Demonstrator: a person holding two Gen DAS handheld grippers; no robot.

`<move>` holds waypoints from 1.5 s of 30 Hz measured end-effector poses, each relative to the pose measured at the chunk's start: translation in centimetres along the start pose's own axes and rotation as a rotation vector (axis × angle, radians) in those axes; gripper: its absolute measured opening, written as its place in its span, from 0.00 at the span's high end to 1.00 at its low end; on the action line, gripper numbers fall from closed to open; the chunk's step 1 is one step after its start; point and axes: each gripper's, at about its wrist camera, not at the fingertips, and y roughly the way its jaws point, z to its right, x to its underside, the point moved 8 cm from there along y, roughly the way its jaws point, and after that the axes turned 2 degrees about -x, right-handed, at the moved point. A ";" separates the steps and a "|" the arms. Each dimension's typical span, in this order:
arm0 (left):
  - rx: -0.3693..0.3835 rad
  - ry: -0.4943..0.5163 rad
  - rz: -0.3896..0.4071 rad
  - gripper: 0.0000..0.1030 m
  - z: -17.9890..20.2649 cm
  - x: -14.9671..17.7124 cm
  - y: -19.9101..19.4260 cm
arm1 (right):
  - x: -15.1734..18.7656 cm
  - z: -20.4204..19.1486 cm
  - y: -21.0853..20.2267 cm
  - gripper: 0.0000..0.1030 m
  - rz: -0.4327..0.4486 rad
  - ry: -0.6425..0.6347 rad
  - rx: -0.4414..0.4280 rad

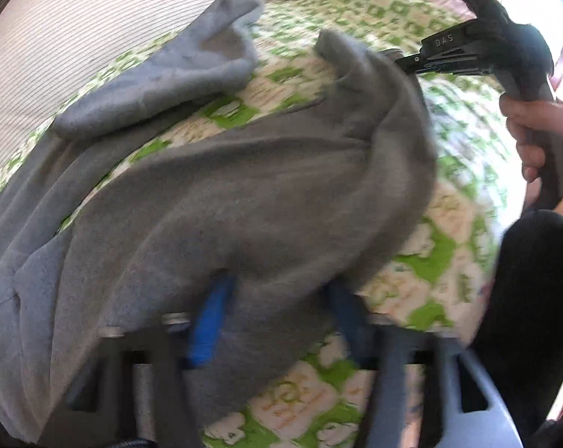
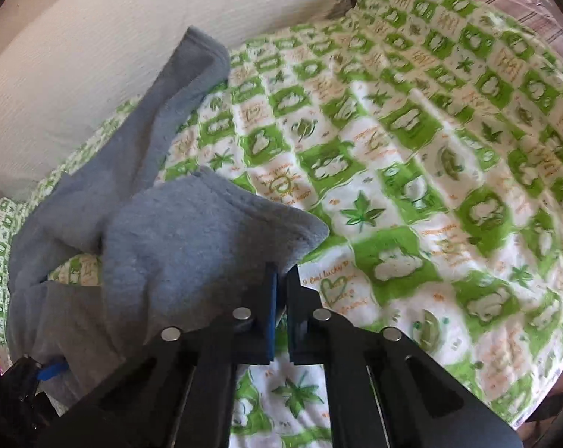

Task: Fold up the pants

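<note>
Grey pants [image 1: 262, 186] lie crumpled on a green-and-white patterned blanket [image 1: 430, 254]. Both legs run toward the far left. My left gripper [image 1: 281, 285] sits at the bottom of the left wrist view, its blue pads closed on a bunched fold of the near part of the pants. In the right wrist view the pants [image 2: 188, 242] fill the left side. There my right gripper [image 2: 281, 272] is shut on the edge of a raised flap of the cloth. The right gripper [image 1: 400, 59] also shows in the left wrist view at the far end of that fold, held by a hand [image 1: 535, 138].
The blanket [image 2: 430, 149] spreads wide to the right of the pants. A white ribbed cushion [image 2: 113, 56] borders the far left side. Pink striped bedding [image 2: 524, 3] lies at the far right corner. A dark sleeve [image 1: 524, 280] is at the right edge.
</note>
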 end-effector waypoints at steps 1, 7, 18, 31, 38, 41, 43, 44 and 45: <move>0.016 0.008 0.004 0.82 0.4 -0.3 -0.4 | 0.0 0.3 -0.9 0.96 0.018 0.012 0.002; 0.090 0.035 0.024 0.89 2.8 -1.1 -1.6 | 1.9 5.0 -5.9 0.96 0.075 0.112 0.059; 0.103 -0.036 0.045 0.40 0.4 -1.3 -3.0 | 4.0 7.6 -7.0 0.43 0.024 0.185 0.158; 0.030 -0.104 0.081 0.37 -9.5 -5.8 -3.6 | -4.5 -4.2 -4.7 0.42 0.071 -0.084 -0.131; -0.005 -0.028 0.079 0.35 -14.4 -8.7 -2.7 | -8.4 -10.3 -0.5 0.39 -0.018 -0.337 -0.166; 0.018 0.059 0.066 0.34 -15.2 -10.3 -2.0 | -9.7 -13.0 1.0 0.35 -0.043 -0.536 -0.157; 0.041 0.128 0.053 0.32 -15.5 -11.5 -1.4 | -10.9 -14.2 1.9 0.35 -0.058 -0.686 -0.124; 0.050 0.147 0.051 0.31 -15.6 -11.9 -1.2 | -11.5 -14.8 2.6 0.35 -0.074 -0.750 -0.099; 0.050 0.163 0.049 0.30 -15.8 -12.5 -0.9 | -12.1 -15.1 3.1 0.35 -0.086 -0.795 -0.079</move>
